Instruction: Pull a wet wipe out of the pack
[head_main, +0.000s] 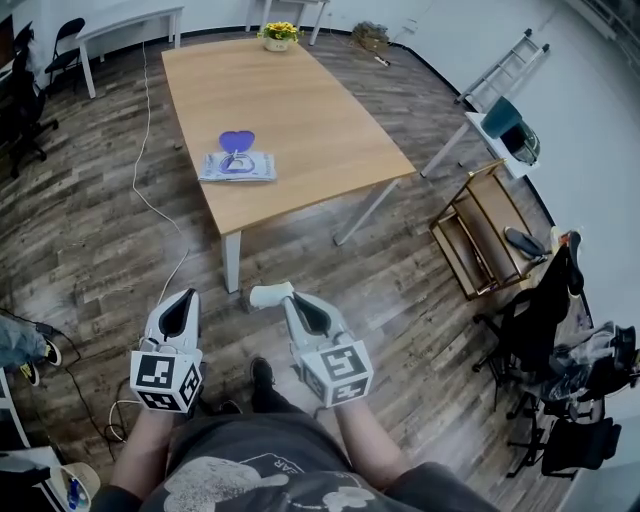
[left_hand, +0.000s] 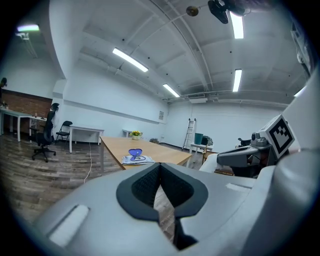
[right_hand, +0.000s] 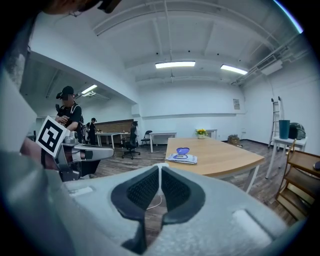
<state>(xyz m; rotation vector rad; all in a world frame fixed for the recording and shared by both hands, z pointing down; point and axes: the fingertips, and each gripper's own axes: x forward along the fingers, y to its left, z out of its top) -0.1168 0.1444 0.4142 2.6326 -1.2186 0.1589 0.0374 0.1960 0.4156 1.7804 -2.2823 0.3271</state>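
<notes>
The wet wipe pack (head_main: 238, 166) lies flat near the front left of the wooden table (head_main: 310, 110), its purple lid (head_main: 237, 141) flipped up. It also shows far ahead in the left gripper view as the pack (left_hand: 136, 159) and in the right gripper view as the pack (right_hand: 181, 158). My left gripper (head_main: 179, 298) and right gripper (head_main: 268, 295) hang over the floor, well short of the table's near corner. Both are shut with nothing between the pads. The left gripper (left_hand: 160, 165) and right gripper (right_hand: 160, 168) point roughly level toward the table.
A yellow flower pot (head_main: 279, 36) stands at the table's far end. A wooden rack (head_main: 482, 232) and loaded office chairs (head_main: 560, 340) are to the right. A ladder (head_main: 508, 62) leans on the wall. A white cable (head_main: 150, 200) runs along the floor on the left.
</notes>
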